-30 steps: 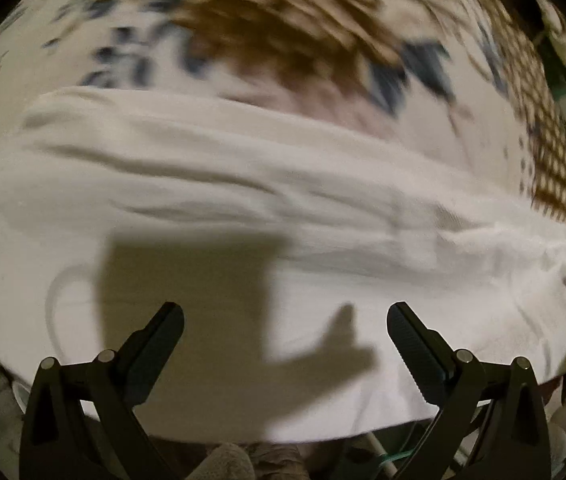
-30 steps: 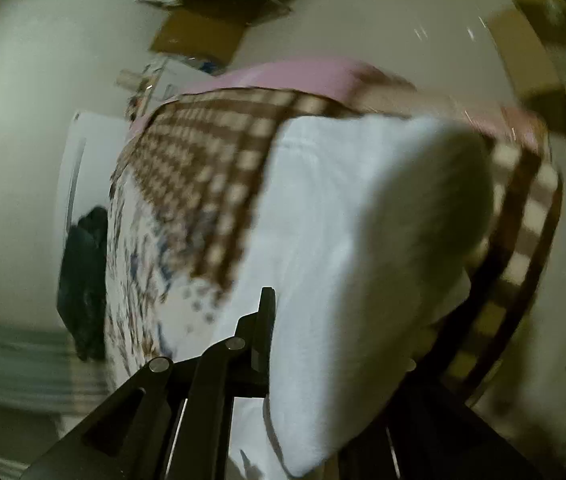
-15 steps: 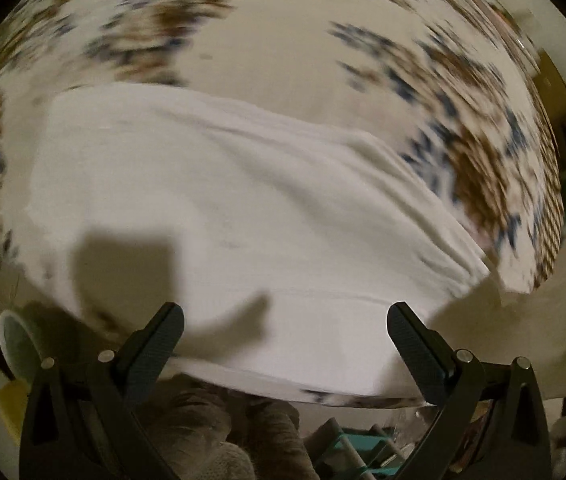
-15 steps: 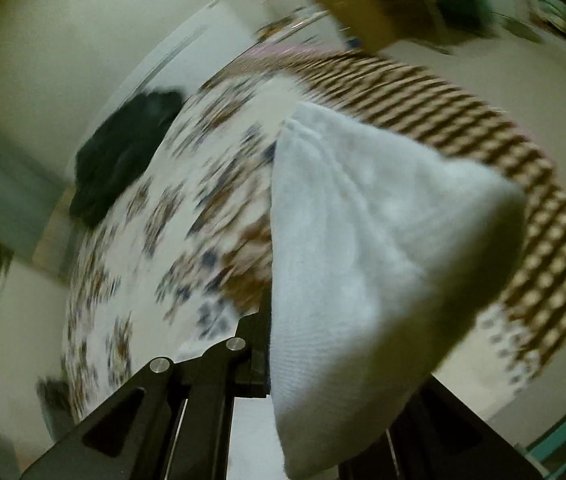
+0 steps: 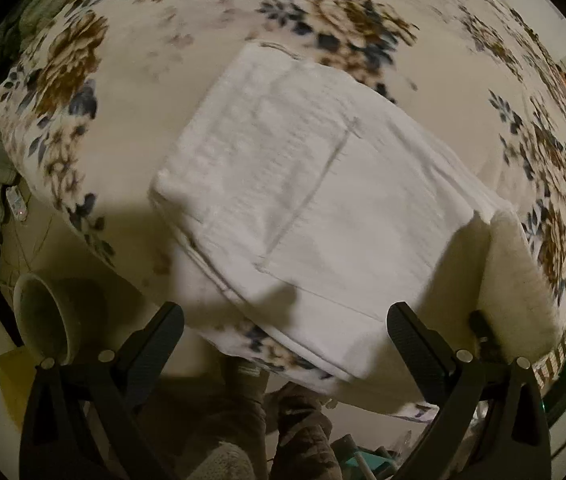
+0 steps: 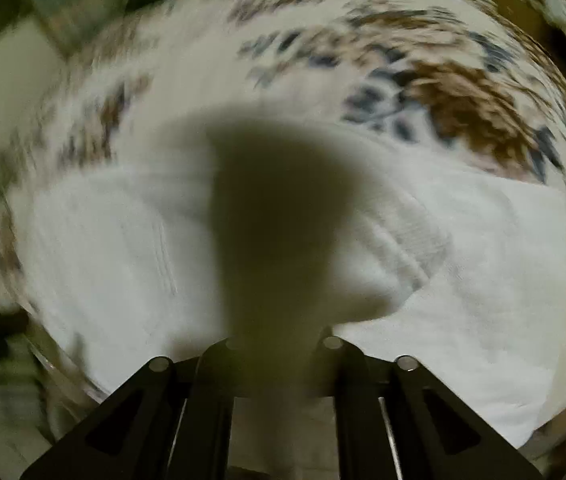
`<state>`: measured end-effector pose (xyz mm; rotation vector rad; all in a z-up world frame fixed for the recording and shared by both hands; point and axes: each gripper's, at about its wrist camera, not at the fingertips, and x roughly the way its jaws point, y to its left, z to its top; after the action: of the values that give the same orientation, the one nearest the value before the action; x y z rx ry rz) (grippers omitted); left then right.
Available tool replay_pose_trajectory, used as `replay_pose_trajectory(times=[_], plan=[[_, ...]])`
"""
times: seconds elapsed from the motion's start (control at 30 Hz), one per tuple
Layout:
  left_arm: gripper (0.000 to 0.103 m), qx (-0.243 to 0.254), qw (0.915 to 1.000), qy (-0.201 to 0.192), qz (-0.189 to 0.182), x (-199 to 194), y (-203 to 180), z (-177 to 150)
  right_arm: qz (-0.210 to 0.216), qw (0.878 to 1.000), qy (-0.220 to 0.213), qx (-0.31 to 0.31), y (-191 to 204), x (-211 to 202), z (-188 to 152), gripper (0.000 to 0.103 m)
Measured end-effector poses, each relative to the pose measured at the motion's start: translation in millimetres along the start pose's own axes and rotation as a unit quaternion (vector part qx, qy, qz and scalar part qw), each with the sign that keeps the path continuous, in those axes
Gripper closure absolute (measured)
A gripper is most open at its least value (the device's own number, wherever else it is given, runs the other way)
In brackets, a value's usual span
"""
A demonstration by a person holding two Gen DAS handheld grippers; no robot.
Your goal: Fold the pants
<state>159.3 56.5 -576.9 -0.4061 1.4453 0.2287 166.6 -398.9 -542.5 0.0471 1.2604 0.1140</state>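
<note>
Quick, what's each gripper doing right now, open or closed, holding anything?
Left gripper: open, holding nothing, above the white pants.
Right gripper: closed on a fold of the white pants.

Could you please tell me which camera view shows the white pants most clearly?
The left wrist view: the pants lie folded on the floral blanket, with seams and edges sharp. The right wrist view is blurred; the right claw grips a raised fold of them, shadowed and blocking the rest.

Home bedroom, floral bedspread (image 5: 131, 92), floor clutter
</note>
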Motion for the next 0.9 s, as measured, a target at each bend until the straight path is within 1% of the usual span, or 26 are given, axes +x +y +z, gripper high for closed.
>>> replay_pose_trajectory(times=[0.03, 0.07, 0.1, 0.13, 0.2, 0.27, 0.3, 0.4, 0.5, 0.57, 0.63, 0.67, 0.7, 0.73, 0.77, 0.8, 0.83, 0.9], plan=[[0.0, 0.0, 1.0, -0.003, -0.001, -1, 1, 3, 0.023, 0.999, 0.018, -0.016, 12, -1, -6, 0.064], [0.0, 0.001, 1.0, -0.005, -0.002, -5, 5, 3, 0.059, 0.997, 0.039, -0.029, 22, -4, -9, 0.04], [0.0, 0.002, 1.0, -0.007, -0.005, -8, 6, 5, 0.079, 0.995, 0.045, -0.034, 27, -9, -12, 0.033], [0.0, 0.002, 0.9999, -0.009, -0.011, -10, 5, 7, 0.097, 0.994, 0.045, -0.036, 29, -22, -18, 0.032], [0.0, 0.009, 0.9995, -0.015, -0.026, -14, -4, 11, 0.12, 0.992, 0.043, -0.019, 22, -53, -32, 0.021], [0.0, 0.024, 0.9985, -0.014, -0.046, -14, -23, 14, 0.126, 0.991, 0.033, 0.027, -3, -83, -50, 0.018], [0.0, 0.03, 0.9979, -0.012, -0.055, -12, -31, 15, 0.122, 0.991, 0.031, 0.052, -19, -95, -59, 0.018], [0.0, 0.058, 0.9947, 0.008, -0.085, 4, -64, 14, 0.087, 0.989, 0.029, 0.118, -63, -119, -74, 0.018], [0.0, 0.086, 0.9925, 0.021, -0.084, 26, -96, 10, 0.051, 0.982, 0.045, 0.175, -102, -128, -94, 0.018], [0.0, 0.103, 0.9912, 0.029, -0.078, 42, -114, 9, 0.048, 0.975, 0.051, 0.21, -121, -131, -107, 0.018], [0.004, 0.126, 0.9894, 0.035, -0.063, 60, -129, 8, 0.046, 0.969, 0.053, 0.236, -135, -133, -116, 0.018], [0.016, 0.134, 0.9882, 0.04, -0.063, 66, -133, 6, 0.045, 0.966, 0.056, 0.247, -140, -132, -121, 0.018], [0.05, 0.145, 0.9861, 0.048, -0.066, 73, -137, 5, 0.044, 0.963, 0.058, 0.258, -146, -134, -126, 0.018], [0.071, 0.153, 0.985, 0.049, -0.064, 77, -139, 4, 0.042, 0.961, 0.06, 0.266, -149, -134, -130, 0.018], [0.083, 0.16, 0.9841, 0.045, -0.063, 77, -140, 2, 0.042, 0.959, 0.063, 0.273, -150, -127, -133, 0.018], [0.087, 0.164, 0.9833, 0.035, -0.071, 74, -139, 0, 0.04, 0.957, 0.069, 0.281, -153, -126, -139, 0.018], [0.088, 0.166, 0.9824, 0.026, -0.083, 68, -137, -3, 0.034, 0.955, 0.074, 0.285, -156, -125, -146, 0.018], [0.09, 0.165, 0.9814, 0.015, -0.098, 55, -132, -8, 0.026, 0.954, 0.085, 0.285, -155, -121, -149, 0.018]])
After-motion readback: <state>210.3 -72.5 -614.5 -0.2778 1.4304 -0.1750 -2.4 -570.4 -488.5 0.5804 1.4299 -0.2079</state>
